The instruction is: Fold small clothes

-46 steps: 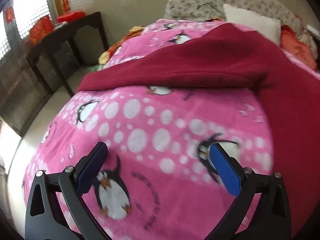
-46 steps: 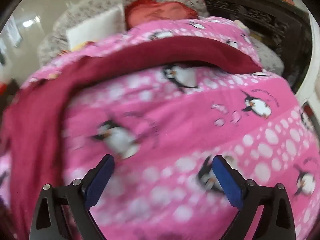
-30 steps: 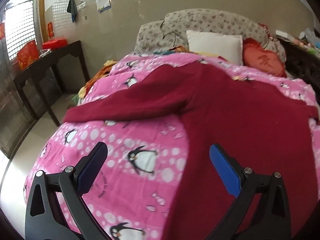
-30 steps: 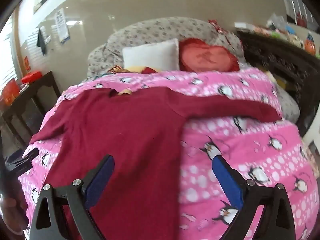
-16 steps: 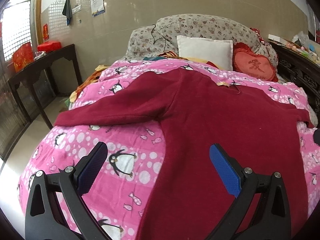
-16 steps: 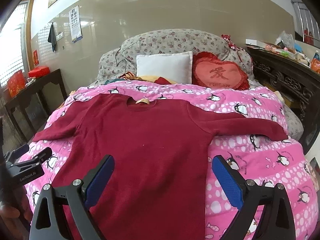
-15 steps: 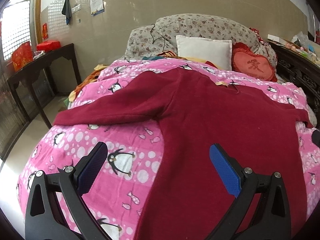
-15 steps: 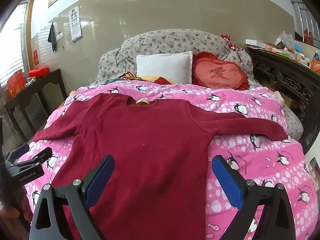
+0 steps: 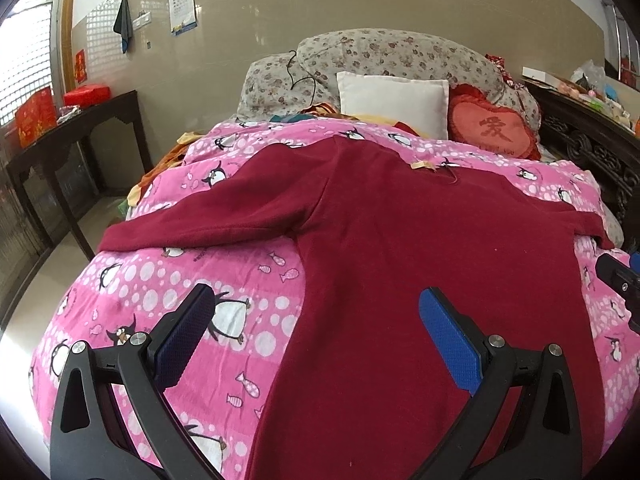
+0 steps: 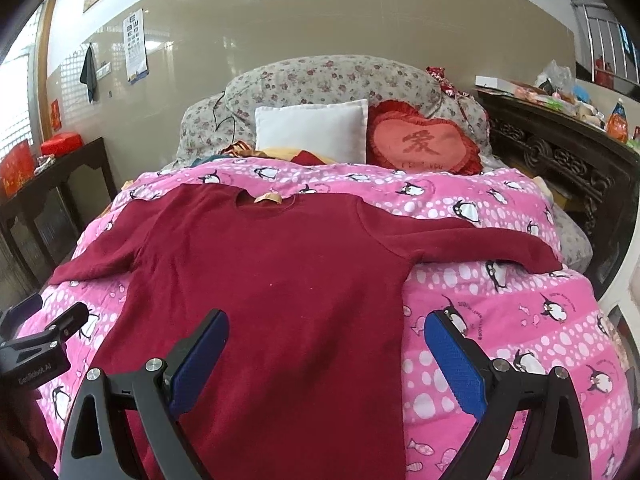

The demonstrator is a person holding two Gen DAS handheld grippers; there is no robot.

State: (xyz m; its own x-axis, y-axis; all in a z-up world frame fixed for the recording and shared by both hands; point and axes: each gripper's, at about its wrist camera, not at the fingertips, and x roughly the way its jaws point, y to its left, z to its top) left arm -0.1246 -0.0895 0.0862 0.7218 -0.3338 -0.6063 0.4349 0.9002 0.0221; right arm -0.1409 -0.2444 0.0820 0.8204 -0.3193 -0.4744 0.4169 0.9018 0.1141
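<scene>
Dark red sweater flat on penguin quilt, sleeves outspread

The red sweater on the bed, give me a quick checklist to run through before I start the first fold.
1. Red sweater spread flat on the pink penguin blanket, collar away from you: ok.
2. Both sleeves stretched out to the sides, none tucked under: ok.
3. Left hand-held gripper open, holding nothing: ok.
4. Right hand-held gripper open, holding nothing: ok.
5. Nothing lying on the sweater body: ok; only the tan neck label shows at the collar.
6. Bottom hem flat and straight: cannot tell, it runs out of view below the hand-held grippers.
</scene>
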